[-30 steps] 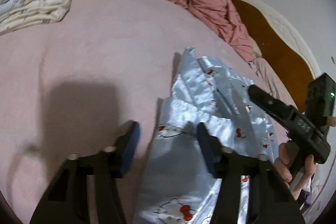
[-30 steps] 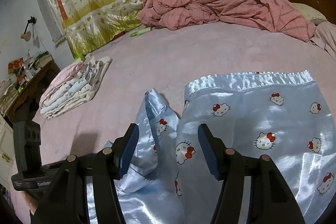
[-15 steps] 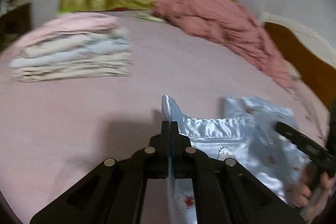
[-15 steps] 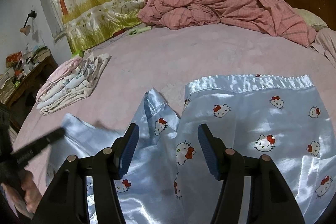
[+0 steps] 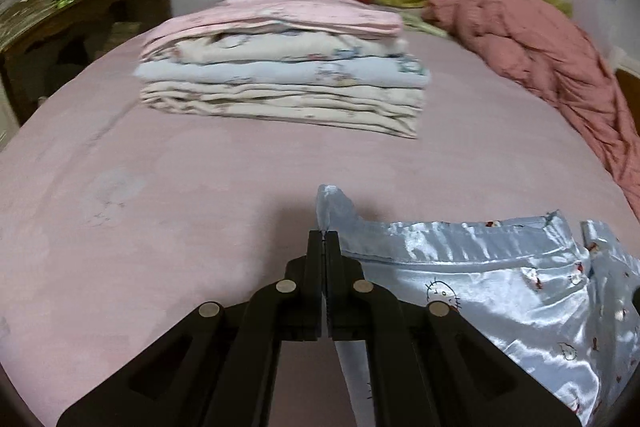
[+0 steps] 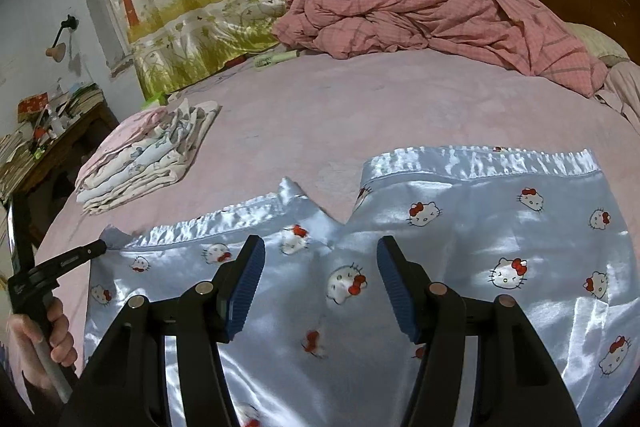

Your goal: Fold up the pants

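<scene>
Shiny light-blue satin pants (image 6: 460,259) with a cat print lie spread on the pink bed sheet (image 6: 320,115). My left gripper (image 5: 324,239) is shut on a corner of the pants' hem (image 5: 330,203) and holds it pulled out to the left. The right wrist view shows that same left gripper (image 6: 100,247) at the pants' far left corner, held by a hand (image 6: 52,339). My right gripper (image 6: 320,251) hovers open over the middle of the pants, near the crotch, with only flat fabric beneath its blue pads.
A stack of folded laundry (image 5: 280,67) sits on the bed to the left (image 6: 148,155). A crumpled pink plaid quilt (image 6: 432,11) lies at the back right. A cluttered wooden desk (image 6: 44,135) stands beyond the bed's left edge.
My left gripper closed on the pants' corner, then swung left and drew that leg out flat. The right gripper has stayed where it was, still open.
</scene>
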A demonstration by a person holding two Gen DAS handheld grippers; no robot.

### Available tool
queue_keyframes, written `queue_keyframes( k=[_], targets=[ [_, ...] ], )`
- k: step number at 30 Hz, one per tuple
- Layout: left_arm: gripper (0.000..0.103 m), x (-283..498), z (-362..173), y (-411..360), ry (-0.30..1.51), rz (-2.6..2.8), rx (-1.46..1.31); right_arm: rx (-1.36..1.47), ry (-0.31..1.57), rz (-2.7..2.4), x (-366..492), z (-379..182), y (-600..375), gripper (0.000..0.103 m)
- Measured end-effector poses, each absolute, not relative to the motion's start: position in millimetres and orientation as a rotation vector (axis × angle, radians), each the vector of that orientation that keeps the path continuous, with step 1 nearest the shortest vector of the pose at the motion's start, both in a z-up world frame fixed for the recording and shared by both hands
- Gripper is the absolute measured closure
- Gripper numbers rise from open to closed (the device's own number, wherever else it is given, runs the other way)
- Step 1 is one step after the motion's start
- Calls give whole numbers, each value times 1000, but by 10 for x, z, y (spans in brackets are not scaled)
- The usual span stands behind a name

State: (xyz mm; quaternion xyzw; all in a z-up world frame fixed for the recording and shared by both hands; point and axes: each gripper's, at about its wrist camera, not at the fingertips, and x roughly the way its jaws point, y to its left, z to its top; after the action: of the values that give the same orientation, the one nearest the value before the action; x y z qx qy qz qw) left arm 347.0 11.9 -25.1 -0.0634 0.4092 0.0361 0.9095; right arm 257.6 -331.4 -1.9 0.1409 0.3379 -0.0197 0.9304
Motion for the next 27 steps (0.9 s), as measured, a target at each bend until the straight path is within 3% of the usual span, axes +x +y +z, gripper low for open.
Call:
queue_keyframes(
  k=[10, 15, 17, 22, 27],
  targets=[
    [102, 3551, -302, 546, 865, 147, -211, 259, 693, -28, 2538, 0, -3220, 42],
    [85, 3396, -93, 321, 832, 46, -142, 268, 682, -18, 2492, 62, -3224, 42],
    [66, 3152, 82, 186, 769, 35, -94, 272, 673, -19, 2420, 126, -3220, 42],
    [66, 2270, 390, -84, 661, -110, -79, 299, 572, 43, 1854, 498, -3141, 42],
    [66, 1251, 385, -186, 608, -203, -79, 101, 469, 33, 1008, 856, -2882, 40]
  ],
)
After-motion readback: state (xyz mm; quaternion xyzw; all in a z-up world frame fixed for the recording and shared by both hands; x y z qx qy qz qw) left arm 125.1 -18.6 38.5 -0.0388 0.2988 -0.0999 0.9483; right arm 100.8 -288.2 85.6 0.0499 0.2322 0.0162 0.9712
